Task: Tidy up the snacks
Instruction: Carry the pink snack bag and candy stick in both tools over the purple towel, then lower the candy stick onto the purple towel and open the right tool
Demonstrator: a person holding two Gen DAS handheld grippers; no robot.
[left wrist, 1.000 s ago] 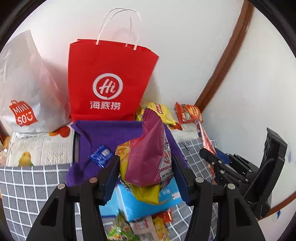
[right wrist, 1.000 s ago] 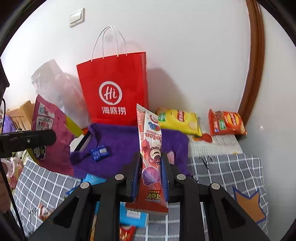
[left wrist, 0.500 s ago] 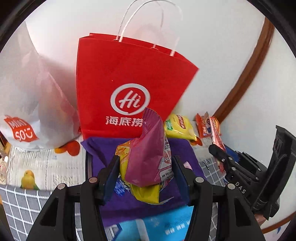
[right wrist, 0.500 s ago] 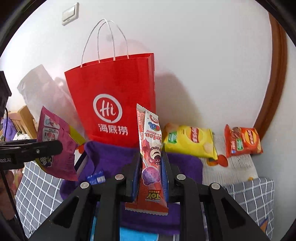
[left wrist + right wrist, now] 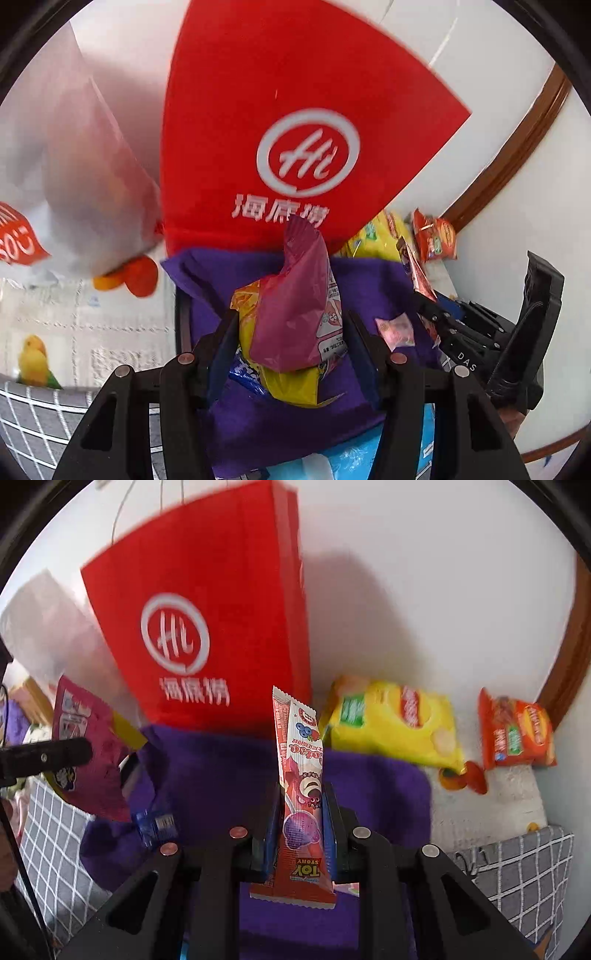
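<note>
Purple cloth (image 5: 229,775) now fills the lower half of both views, and the red Hi paper bag (image 5: 295,129) looms much bigger than a second ago, so both hands have closed in. Left gripper (image 5: 290,339) pinches the magenta-and-yellow snack pouch (image 5: 295,317); right gripper (image 5: 301,819), fingers pressed tight, clamps the Toy Story lollipop packet (image 5: 301,775). Looks like drop-off onto the cloth is close, nothing released yet.
</note>
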